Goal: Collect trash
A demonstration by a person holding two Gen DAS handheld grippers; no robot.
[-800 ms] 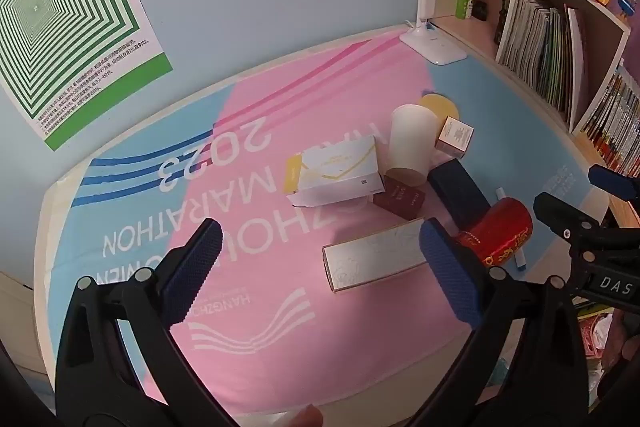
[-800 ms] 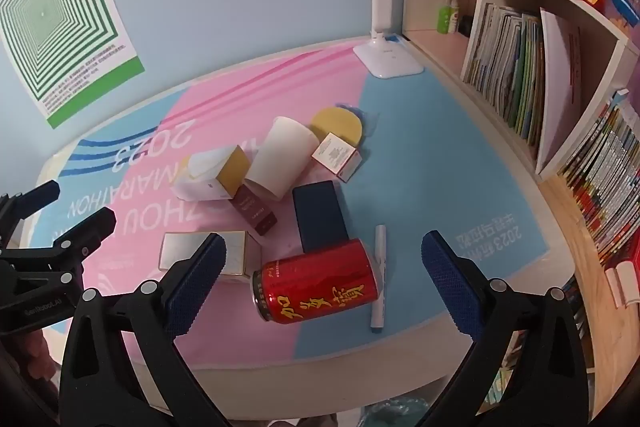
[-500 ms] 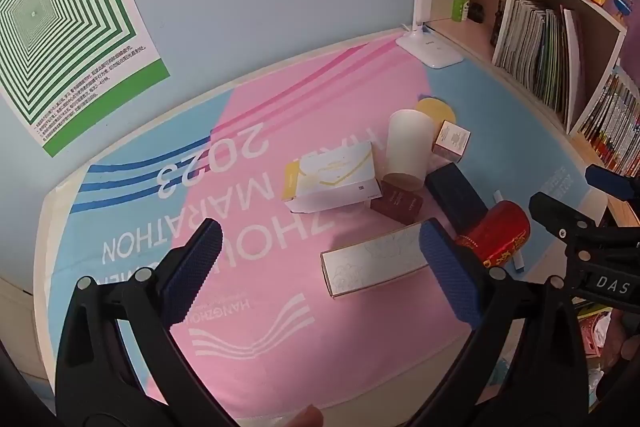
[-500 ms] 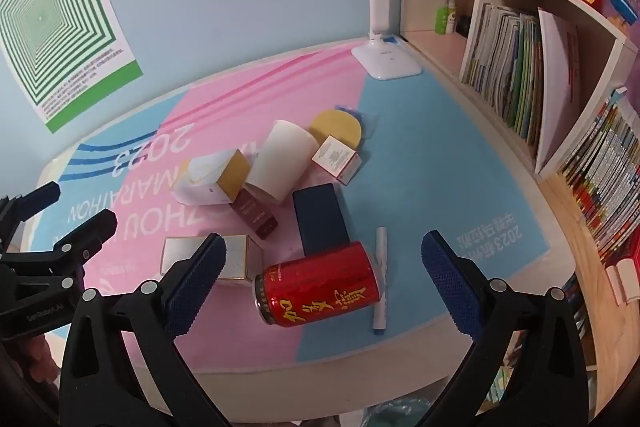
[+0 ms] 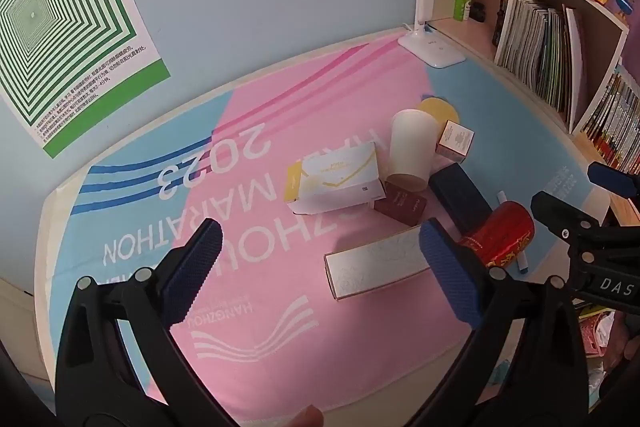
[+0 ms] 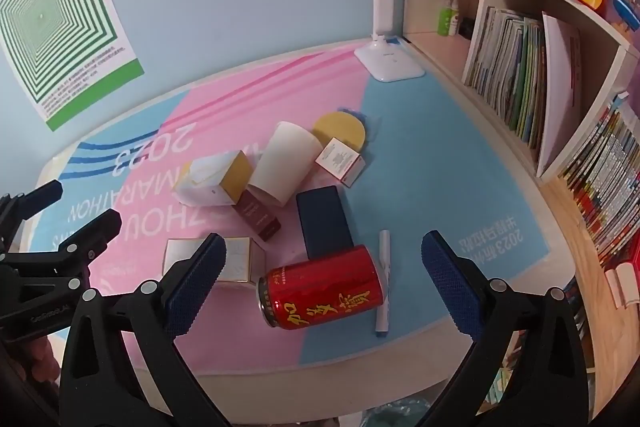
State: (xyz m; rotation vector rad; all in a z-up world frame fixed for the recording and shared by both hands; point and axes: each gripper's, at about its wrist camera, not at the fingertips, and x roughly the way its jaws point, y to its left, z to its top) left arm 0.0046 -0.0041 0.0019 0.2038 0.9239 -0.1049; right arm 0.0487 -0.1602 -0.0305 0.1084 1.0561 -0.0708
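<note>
Trash lies in a cluster on the pink and blue mat [image 5: 240, 187]. A red can [image 6: 322, 291] rests on its side near the front edge, right under my open right gripper [image 6: 322, 277]. Behind it lie a dark blue box [image 6: 324, 221], a maroon box [image 6: 258, 215], a tipped paper cup [image 6: 286, 163], a white and yellow carton [image 5: 336, 179], a small white box [image 6: 340, 161] and a long pale box [image 5: 374, 265]. My left gripper [image 5: 320, 267] hangs open above the mat, its right pad over the long box's end. Neither gripper holds anything.
A white pen [image 6: 383, 281] lies beside the can. A yellow disc [image 6: 340, 133] sits behind the cup. A white desk lamp [image 6: 388, 67] stands at the back. Shelves of books [image 6: 516, 75] run along the right. A green striped poster [image 5: 52, 27] hangs on the wall.
Both grippers have drawn back and up a little from the table, so the cluster sits slightly farther off. Nothing on the mat has moved. Jaws stay wide.
</note>
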